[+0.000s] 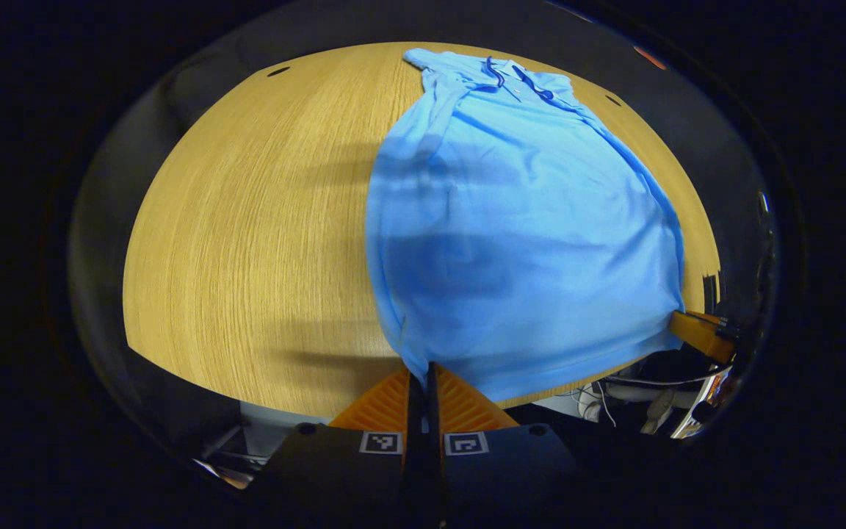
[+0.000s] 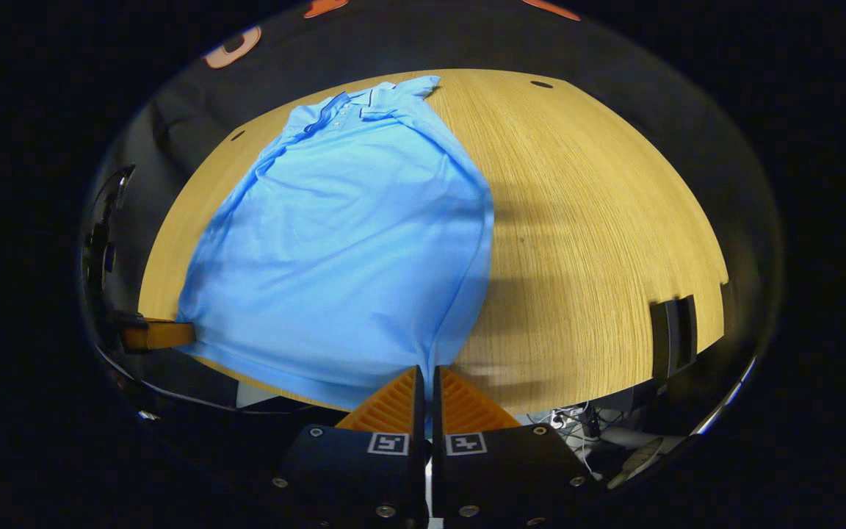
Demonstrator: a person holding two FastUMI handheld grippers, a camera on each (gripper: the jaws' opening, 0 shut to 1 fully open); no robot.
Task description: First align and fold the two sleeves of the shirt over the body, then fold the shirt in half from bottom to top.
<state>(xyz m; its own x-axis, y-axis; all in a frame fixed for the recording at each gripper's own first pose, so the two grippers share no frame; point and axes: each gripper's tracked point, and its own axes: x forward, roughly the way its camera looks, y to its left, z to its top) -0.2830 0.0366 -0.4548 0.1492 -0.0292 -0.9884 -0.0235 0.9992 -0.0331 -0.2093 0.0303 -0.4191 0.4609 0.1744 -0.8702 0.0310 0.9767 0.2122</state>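
Observation:
A light blue polo shirt (image 1: 518,235) lies lengthwise on the wooden table (image 1: 247,242), collar (image 1: 511,77) at the far end and both sleeves folded in over the body. My left gripper (image 1: 423,373) is shut on the near left hem corner at the table's front edge. In the left gripper view the right gripper (image 1: 698,332) pinches the other hem corner. In the right gripper view the shirt (image 2: 342,242) stretches away from my right gripper (image 2: 427,373), which is shut on its hem corner. The left gripper (image 2: 158,334) holds the hem at the far left there. The hem hangs taut between the two.
The table (image 2: 599,220) has bare wood to the right of the shirt, and bare wood to its left shows in the left gripper view. A dark bracket (image 2: 673,334) sits at the table's right edge. Cables (image 2: 577,422) lie below the front edge. Small holes (image 2: 540,84) mark the far side.

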